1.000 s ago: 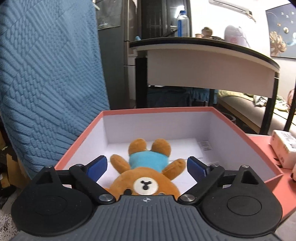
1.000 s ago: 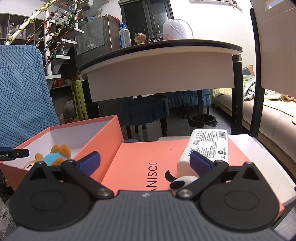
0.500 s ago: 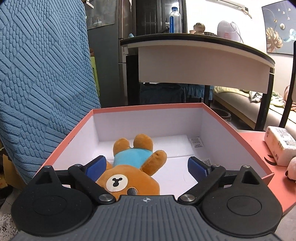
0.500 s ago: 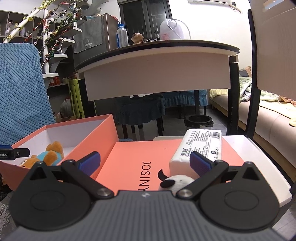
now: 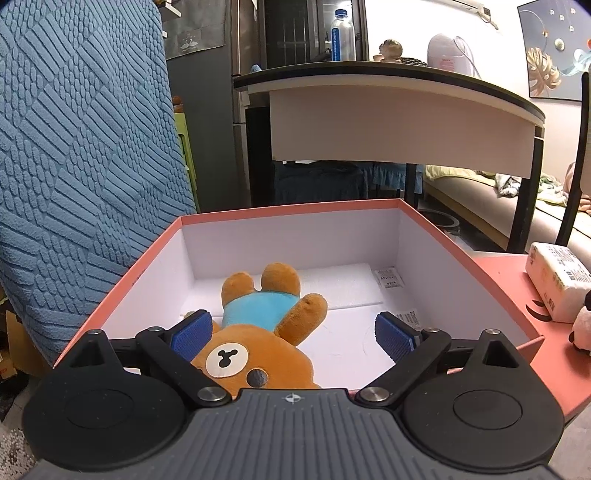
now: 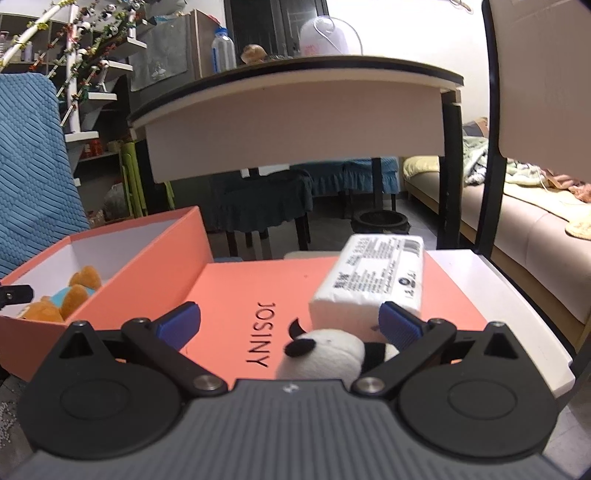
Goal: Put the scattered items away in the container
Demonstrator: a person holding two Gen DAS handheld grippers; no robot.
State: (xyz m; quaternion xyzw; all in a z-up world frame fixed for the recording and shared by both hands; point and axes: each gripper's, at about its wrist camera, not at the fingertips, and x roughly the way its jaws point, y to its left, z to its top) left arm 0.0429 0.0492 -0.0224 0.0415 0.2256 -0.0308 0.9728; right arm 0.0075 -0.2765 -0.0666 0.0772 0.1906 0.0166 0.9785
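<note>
A coral box lid (image 6: 240, 291) printed with dark letters lies flat on a low white table (image 6: 491, 295), and the open coral box (image 5: 436, 236) with white inner walls stands just beside it, to its left. Behind them a larger dining table (image 5: 388, 99) carries a water bottle (image 5: 341, 35), a blue textured cover (image 5: 74, 147) hangs at the left, and a sofa (image 6: 535, 236) runs along the right.

The left wrist view looks down into the box: a brown teddy bear (image 5: 258, 332) in a blue shirt lies on its back on the floor of the box, head toward the camera. The left gripper (image 5: 293, 330) hangs over the near rim, spread wide and holding nothing; its left pad sits close by the bear's head.

The right wrist view shows what is only glimpsed from the left: a white tissue pack (image 6: 373, 284) lying on the lid, with a small panda toy (image 6: 325, 354) just in front of it. The right gripper (image 6: 290, 319) is wide open and empty above the lid, the panda between its fingers.
</note>
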